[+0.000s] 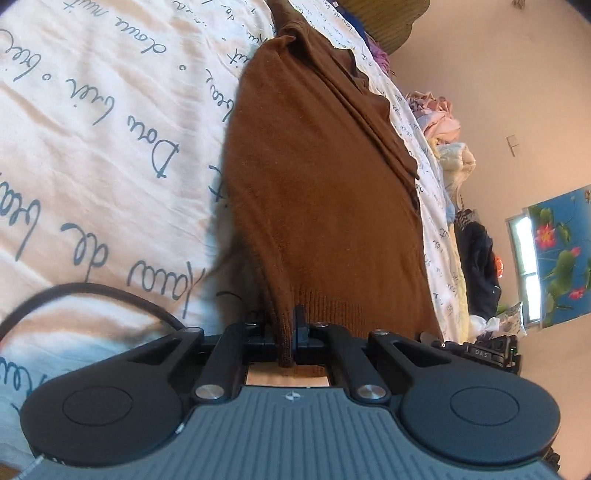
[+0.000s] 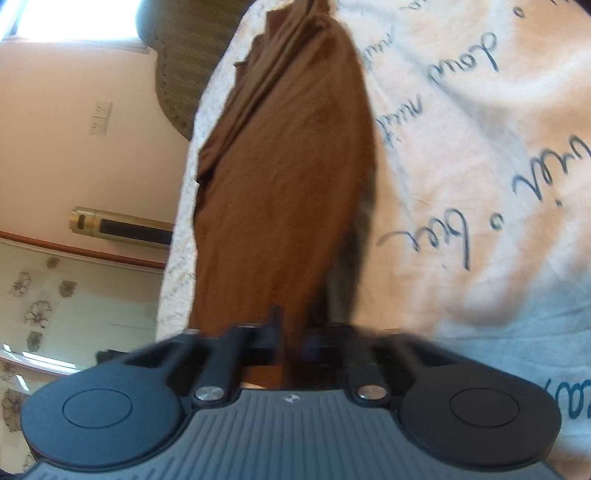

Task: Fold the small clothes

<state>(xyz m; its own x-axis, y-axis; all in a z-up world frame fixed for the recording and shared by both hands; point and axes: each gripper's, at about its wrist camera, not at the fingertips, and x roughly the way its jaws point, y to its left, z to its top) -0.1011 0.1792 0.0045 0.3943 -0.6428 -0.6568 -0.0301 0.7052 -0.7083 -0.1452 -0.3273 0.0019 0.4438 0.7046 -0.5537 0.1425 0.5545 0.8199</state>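
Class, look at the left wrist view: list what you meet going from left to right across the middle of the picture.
Bedsheet with writing → brown sweater → heap of clothes → pink wall → flowered curtain.

Your left wrist view is sharp and bright with daylight. The window (image 1: pixel 526 266) at the right edge is blown out to white, and the white bed sheet (image 1: pixel 92 122) looks warm and soft, with no hard glare. A dark shadow lies under the lifted edge of the brown sweater (image 1: pixel 314 177). Your right wrist view is smeared: the sweater's (image 2: pixel 284 177) knit is lost, the script on the sheet (image 2: pixel 480 147) is soft, and the gripper (image 2: pixel 290 332) has ghosted outlines. A second window (image 2: pixel 74 18) burns white at the top left. Both views bend strongly at the rims, with dark corners.
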